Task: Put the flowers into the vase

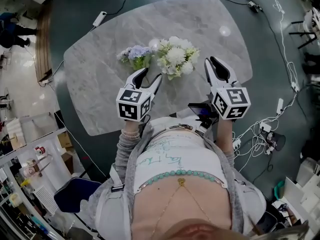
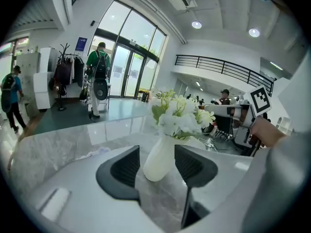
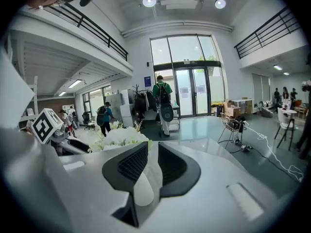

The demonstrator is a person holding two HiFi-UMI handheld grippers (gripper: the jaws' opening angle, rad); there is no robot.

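Note:
A white vase [image 2: 159, 161] stands on the marble table [image 1: 100, 89] with a bunch of white flowers [image 1: 176, 56] in it. A bluish-lilac bunch [image 1: 136, 53] lies on the table just left of it. My left gripper [image 1: 152, 74] hovers in front of the vase, open and empty; in the left gripper view [image 2: 156, 149] the vase shows beyond the gap. My right gripper [image 1: 212, 61] is to the right of the white flowers [image 3: 121, 137], its jaws [image 3: 153, 147] a narrow gap apart with nothing between them. The vase [image 3: 143, 195] shows low through that gap.
The table's near edge runs just ahead of the person's body. Cables and power strips [image 1: 260, 134] lie on the floor to the right. People [image 3: 163, 103] walk near the glass doors far behind the table. A blue chair [image 1: 75, 194] stands lower left.

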